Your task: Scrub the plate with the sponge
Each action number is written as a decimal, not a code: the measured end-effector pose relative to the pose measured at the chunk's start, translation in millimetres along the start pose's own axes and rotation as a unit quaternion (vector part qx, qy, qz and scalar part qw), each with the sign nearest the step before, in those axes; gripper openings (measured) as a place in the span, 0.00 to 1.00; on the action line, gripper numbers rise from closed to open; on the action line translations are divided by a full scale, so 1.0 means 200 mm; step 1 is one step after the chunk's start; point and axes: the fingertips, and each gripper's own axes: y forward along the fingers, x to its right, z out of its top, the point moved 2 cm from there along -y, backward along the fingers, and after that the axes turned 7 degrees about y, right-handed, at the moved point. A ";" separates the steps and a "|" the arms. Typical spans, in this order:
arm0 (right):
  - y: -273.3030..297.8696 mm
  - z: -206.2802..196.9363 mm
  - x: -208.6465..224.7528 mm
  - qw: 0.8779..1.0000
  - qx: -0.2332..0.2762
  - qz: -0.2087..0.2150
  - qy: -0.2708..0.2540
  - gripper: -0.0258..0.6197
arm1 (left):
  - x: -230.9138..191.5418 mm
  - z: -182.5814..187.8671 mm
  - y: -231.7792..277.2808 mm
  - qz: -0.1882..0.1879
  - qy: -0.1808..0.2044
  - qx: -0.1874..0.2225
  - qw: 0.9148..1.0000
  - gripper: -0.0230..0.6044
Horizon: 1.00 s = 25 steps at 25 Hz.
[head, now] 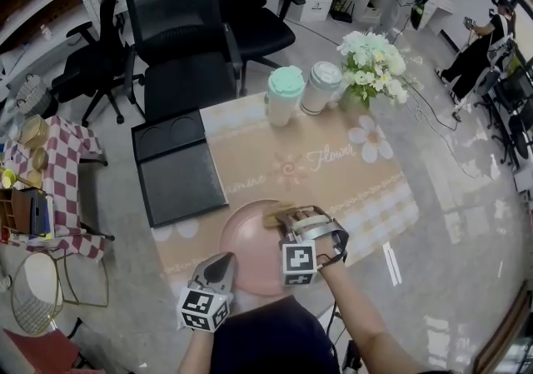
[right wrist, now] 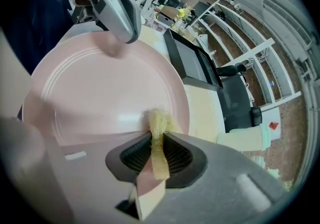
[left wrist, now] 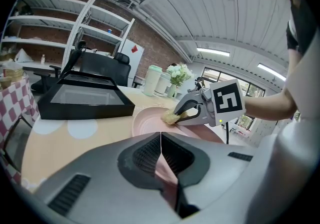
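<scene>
A pink plate (head: pixel 248 239) lies at the near edge of the table, and it fills the right gripper view (right wrist: pixel 100 88). My left gripper (head: pixel 223 264) is shut on its near-left rim; pink rim shows between the jaws (left wrist: pixel 161 137). The right gripper (head: pixel 283 217) is shut on a thin yellow sponge (right wrist: pixel 159 129), whose tip presses on the plate's surface near the far-right rim. In the left gripper view the sponge (left wrist: pixel 171 117) sits at the right gripper's tips (left wrist: pixel 178 114), on the plate (left wrist: pixel 147 122). The left gripper (right wrist: pixel 129 33) shows across the plate in the right gripper view.
A black tray (head: pixel 177 166) lies left of the plate on the beige floral tablecloth (head: pixel 333 172). A mint-lidded cup (head: pixel 285 95), a white cup (head: pixel 321 87) and white flowers (head: pixel 373 64) stand at the table's far side. Black chairs (head: pixel 179 39) stand behind; a checked side table (head: pixel 50 164) is left.
</scene>
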 end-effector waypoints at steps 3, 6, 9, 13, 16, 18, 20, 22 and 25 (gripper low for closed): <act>0.00 0.00 0.00 1.000 -0.009 0.007 0.019 0.15 | 0.00 0.00 0.00 0.000 0.002 -0.001 1.000 0.06; 0.00 -0.01 0.01 0.999 -0.018 0.016 0.041 0.14 | 0.00 0.00 0.00 0.002 0.002 -0.001 1.000 0.06; -0.01 -0.02 0.00 0.998 -0.030 0.019 0.054 0.14 | 0.00 0.00 0.00 0.004 0.001 0.000 1.000 0.06; -0.02 -0.02 -0.01 0.996 -0.042 0.020 0.071 0.15 | 0.00 0.00 0.00 0.004 0.001 0.001 1.000 0.06; -0.02 -0.04 -0.02 0.995 -0.052 0.022 0.079 0.15 | 0.00 0.00 0.00 0.005 0.000 0.002 1.000 0.06; -0.03 -0.05 -0.03 0.995 -0.060 0.024 0.079 0.15 | 0.00 0.00 0.00 0.006 0.001 0.002 1.000 0.06; -0.03 -0.05 -0.04 0.994 -0.064 0.025 0.079 0.15 | 0.00 0.00 0.00 0.006 0.001 0.003 1.000 0.06; -0.04 -0.06 -0.05 0.994 -0.069 0.028 0.081 0.15 | 0.00 0.00 0.00 0.007 0.001 0.003 1.000 0.06; -0.05 -0.06 -0.06 0.993 -0.075 0.032 0.084 0.15 | 0.00 0.00 0.00 0.009 0.003 0.003 1.000 0.06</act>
